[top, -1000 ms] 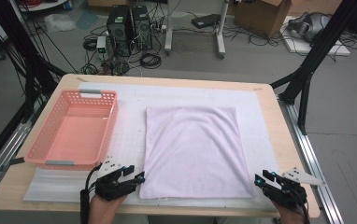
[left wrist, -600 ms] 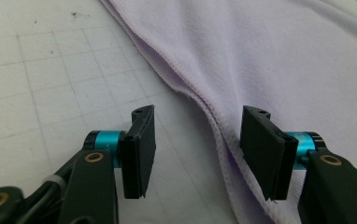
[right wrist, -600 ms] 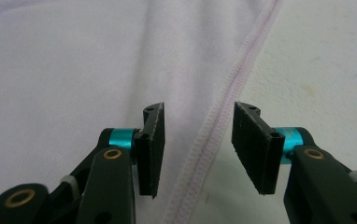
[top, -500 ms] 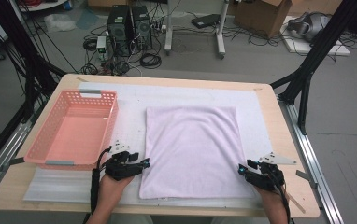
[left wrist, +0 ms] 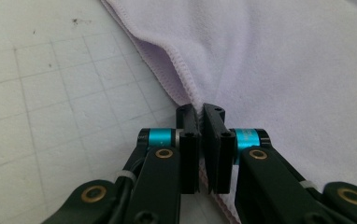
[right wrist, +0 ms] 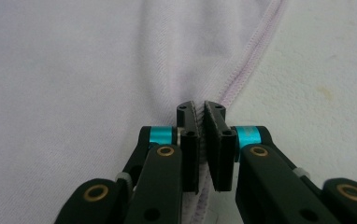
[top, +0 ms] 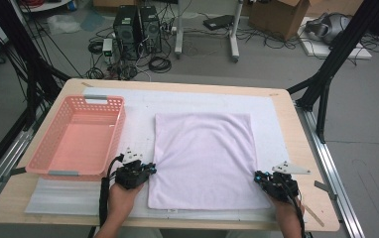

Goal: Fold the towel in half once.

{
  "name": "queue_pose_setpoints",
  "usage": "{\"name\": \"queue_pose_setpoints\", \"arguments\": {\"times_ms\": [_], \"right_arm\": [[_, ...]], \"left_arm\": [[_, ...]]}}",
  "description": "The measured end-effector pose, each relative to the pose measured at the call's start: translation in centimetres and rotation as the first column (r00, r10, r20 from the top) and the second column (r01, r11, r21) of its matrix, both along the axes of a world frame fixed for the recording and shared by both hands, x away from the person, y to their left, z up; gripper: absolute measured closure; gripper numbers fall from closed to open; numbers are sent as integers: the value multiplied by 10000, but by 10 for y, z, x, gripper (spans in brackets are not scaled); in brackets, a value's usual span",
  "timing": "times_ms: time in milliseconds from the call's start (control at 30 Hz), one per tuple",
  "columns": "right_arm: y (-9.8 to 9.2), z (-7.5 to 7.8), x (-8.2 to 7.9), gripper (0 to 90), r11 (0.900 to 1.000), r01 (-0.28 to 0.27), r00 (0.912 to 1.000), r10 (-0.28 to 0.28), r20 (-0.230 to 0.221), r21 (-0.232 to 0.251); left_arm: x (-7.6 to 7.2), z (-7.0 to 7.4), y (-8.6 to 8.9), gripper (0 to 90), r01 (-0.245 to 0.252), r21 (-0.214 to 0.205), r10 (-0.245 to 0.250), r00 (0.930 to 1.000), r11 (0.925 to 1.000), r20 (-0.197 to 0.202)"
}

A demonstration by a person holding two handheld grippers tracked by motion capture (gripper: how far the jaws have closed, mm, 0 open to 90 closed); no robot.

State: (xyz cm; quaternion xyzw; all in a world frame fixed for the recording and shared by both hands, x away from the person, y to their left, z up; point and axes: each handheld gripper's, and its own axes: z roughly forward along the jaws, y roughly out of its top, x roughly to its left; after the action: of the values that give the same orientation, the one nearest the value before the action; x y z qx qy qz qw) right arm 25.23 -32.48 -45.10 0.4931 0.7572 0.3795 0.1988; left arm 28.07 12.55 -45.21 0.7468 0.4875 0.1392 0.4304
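Observation:
A pale lilac towel [top: 203, 158] lies flat on the white mat in the middle of the table. At its left edge, near the front, my left gripper [top: 148, 171] has just been closing and is shut on the towel's hem [left wrist: 186, 93], which bunches up between the jaws. My right gripper [top: 261, 179] has also just been closing and pinches the towel's right edge [right wrist: 242, 70], the stitched hem caught between its pads. Both hands come in from the table's front edge.
A pink plastic basket [top: 81, 136] stands empty at the left of the table, close beside my left hand. The white gridded mat [top: 272, 119] covers most of the wooden tabletop. Computers, cables and boxes sit on the floor beyond.
Both grippers moved inward to the towel's side edges and closed on them. The fabric is now puckered at each grip.

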Motion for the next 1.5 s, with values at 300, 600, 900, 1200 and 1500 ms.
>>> {"name": "queue_pose_setpoints", "arguments": {"times_ms": [300, 600, 900, 1200, 1500], "right_arm": [[-15, 2, -15, 872, 9992, 5, 9997, 5, -257, 392], [-24, 8, -41, 871, 9994, -151, 9986, 167, -507, 324], [-28, 14, -24, 617, 9974, -327, 9993, 317, 174, 648], [-18, 16, 29, 605, 9976, -583, 9977, 569, 381, 385], [-19, 10, 62, 591, 9976, -657, 9975, 651, 260, 222]], "left_arm": [[-9, -1, 8, 859, 117, -522, -128, 9997, 9986, -212], [-26, 1, 7, 857, 687, -845, -735, 9958, 9940, -552], [5, 16, 4, 496, 809, -976, -770, 9961, 9919, 432], [59, 20, -2, 495, 542, -187, -523, 9948, 9984, 869], [103, 18, -5, 496, -65, -647, 125, 9955, 9979, 939]]}}
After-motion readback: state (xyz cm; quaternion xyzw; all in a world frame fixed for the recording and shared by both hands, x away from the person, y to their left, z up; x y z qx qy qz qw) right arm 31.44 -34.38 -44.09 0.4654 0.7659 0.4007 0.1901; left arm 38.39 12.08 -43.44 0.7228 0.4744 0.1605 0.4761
